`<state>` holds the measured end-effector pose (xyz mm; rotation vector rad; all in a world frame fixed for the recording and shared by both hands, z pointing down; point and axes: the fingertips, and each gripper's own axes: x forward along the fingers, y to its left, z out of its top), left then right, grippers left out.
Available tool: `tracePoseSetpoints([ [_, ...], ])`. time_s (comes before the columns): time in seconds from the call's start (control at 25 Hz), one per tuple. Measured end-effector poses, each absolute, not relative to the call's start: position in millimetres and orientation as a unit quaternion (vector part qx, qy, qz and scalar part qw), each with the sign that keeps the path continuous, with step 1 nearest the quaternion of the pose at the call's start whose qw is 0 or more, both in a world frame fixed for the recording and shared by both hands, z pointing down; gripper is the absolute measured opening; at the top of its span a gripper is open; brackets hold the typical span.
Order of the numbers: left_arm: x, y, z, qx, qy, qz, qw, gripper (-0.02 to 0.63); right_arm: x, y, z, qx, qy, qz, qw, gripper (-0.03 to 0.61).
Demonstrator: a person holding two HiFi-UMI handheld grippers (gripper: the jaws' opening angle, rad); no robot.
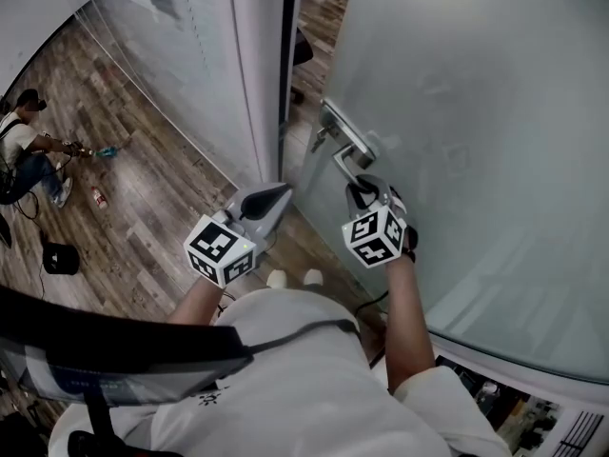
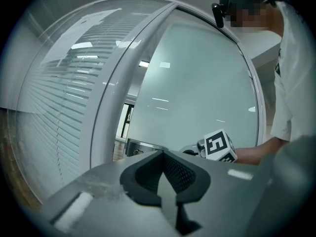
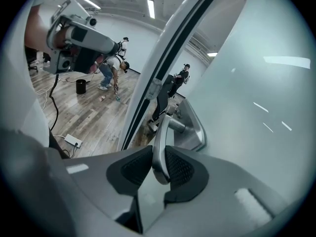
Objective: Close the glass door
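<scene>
Left gripper (image 1: 274,198): 2 jaws together, nothing between them. It sits in front of the white door frame (image 1: 259,74), apart from the door. There's a gap between frame and door edge, so the door's ajar. Lever handle (image 1: 350,152) is just right of that gap, its free end between the right gripper (image 1: 367,190) jaws, both pads clamped on it. Frosted glass door (image 1: 476,112) fills the right side.

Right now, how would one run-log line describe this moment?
right gripper: shut on silver metal lever handle | left gripper: shut, empty | frosted glass door: ajar
</scene>
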<state>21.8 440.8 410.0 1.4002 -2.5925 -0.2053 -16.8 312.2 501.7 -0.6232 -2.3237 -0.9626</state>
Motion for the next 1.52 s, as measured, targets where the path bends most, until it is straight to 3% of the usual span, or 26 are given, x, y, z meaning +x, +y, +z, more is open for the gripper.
tracePoseSetpoints([
  [1.52,43,460,411,0.456,-0.883,-0.065,0.088,0.005,66,385,499,-0.315,-0.850,-0.354,0.231,0.083],
])
